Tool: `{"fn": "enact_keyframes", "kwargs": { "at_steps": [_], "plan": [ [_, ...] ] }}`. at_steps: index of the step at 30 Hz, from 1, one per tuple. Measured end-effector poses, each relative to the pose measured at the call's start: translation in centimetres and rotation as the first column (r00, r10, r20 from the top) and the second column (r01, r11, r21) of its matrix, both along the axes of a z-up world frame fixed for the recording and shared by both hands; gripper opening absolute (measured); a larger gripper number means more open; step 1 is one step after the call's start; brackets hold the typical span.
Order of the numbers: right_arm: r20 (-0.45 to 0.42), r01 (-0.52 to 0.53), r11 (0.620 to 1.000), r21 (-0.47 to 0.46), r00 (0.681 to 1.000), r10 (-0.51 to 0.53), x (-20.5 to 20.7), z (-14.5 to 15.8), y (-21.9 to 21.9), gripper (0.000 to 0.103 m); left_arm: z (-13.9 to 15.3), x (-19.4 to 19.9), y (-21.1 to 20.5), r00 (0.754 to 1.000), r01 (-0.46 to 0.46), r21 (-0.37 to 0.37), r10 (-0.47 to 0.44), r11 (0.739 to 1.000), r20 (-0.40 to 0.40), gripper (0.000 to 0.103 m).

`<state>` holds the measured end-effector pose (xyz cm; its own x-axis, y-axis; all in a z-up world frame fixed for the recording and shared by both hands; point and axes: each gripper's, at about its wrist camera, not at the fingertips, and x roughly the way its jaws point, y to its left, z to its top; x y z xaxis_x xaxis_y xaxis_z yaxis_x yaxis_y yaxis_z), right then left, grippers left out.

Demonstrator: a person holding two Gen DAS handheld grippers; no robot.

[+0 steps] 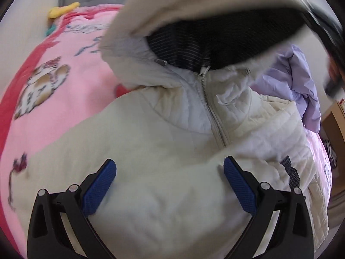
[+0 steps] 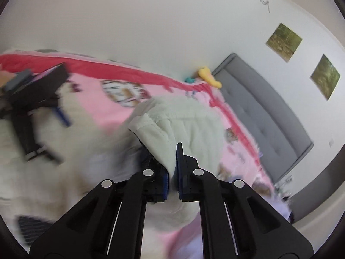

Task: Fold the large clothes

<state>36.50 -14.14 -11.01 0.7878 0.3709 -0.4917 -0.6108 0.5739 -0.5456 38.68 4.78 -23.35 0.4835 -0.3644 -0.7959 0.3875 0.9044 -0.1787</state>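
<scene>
From the left wrist view, a pink fleece bedspread printed with cats [image 1: 71, 90] covers the bed. On it lies the cream quilted hooded jacket [image 1: 151, 161], front up, zip closed, body spread wide and not yet folded. My left tongs [image 1: 170, 183] hover above its chest with the blue pads standing wide apart and nothing between them. Further right, the jacket's fleece-edged hood [image 1: 194, 6] is lifted off the bed, showing its dark striped lining. Beyond it lies a crumpled lilac garment [image 1: 301, 82]. In the right wrist view, my right tongs [image 2: 171, 168] are clamped tight on the hood's cream edge. I judge the folding has barely begun: the hood is only being turned in, and sleeves and body remain.
</scene>
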Motion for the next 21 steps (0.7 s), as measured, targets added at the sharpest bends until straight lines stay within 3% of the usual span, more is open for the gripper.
{"fn": "enact_keyframes", "kwargs": {
  "at_steps": [3,6,8,11,13,15,18,20,21],
  "plan": [
    [-0.046,0.016,1.000,0.023,0.999,-0.015,-5.8,-1.8,-0.7,0.007,0.6,-1.8,0.7,0.999,-0.031,0.008,0.031,0.999,0.032,0.098],
    [-0.045,0.051,0.998,-0.021,0.998,-0.052,-9.1,-5.3,-0.8,0.007,1.4,-3.6,0.2,0.997,-0.022,0.058,0.018,0.998,0.068,0.098],
    [-0.041,0.059,0.997,-0.049,0.997,-0.061,-10.8,-7.5,-0.6,0.007,1.7,-4.5,0.1,0.997,-0.019,0.049,0.015,0.999,0.079,0.098],
    [-0.009,0.015,0.990,-0.137,1.000,-0.017,-13.2,-11.4,0.3,0.008,1.1,-5.7,0.7,0.999,-0.021,-0.006,0.021,1.000,0.025,0.098],
    [0.024,0.018,0.977,-0.213,1.000,-0.013,-13.7,-13.7,0.9,0.009,0.3,-6.1,0.8,1.000,-0.017,0.003,0.017,1.000,-0.024,0.098],
    [0.051,0.038,0.962,-0.269,0.998,-0.025,-13.6,-15.5,1.0,0.010,0.1,-6.4,0.7,1.000,-0.019,0.017,0.020,1.000,-0.023,0.098],
    [0.072,0.039,0.928,-0.371,0.997,-0.014,-13.0,-17.8,1.0,0.020,-0.2,-6.4,0.2,0.998,-0.044,0.021,0.045,0.999,-0.040,0.098],
    [0.044,0.030,0.937,-0.349,0.999,-0.016,-12.7,-17.5,0.7,0.024,-0.9,-5.7,-0.3,0.997,-0.055,0.062,0.058,0.997,-0.057,0.098],
    [0.008,0.016,0.956,-0.292,1.000,-0.014,-12.5,-16.3,0.3,0.036,-1.2,-5.5,-0.5,0.996,-0.056,0.080,0.061,0.995,-0.058,0.098]
  ]
}}
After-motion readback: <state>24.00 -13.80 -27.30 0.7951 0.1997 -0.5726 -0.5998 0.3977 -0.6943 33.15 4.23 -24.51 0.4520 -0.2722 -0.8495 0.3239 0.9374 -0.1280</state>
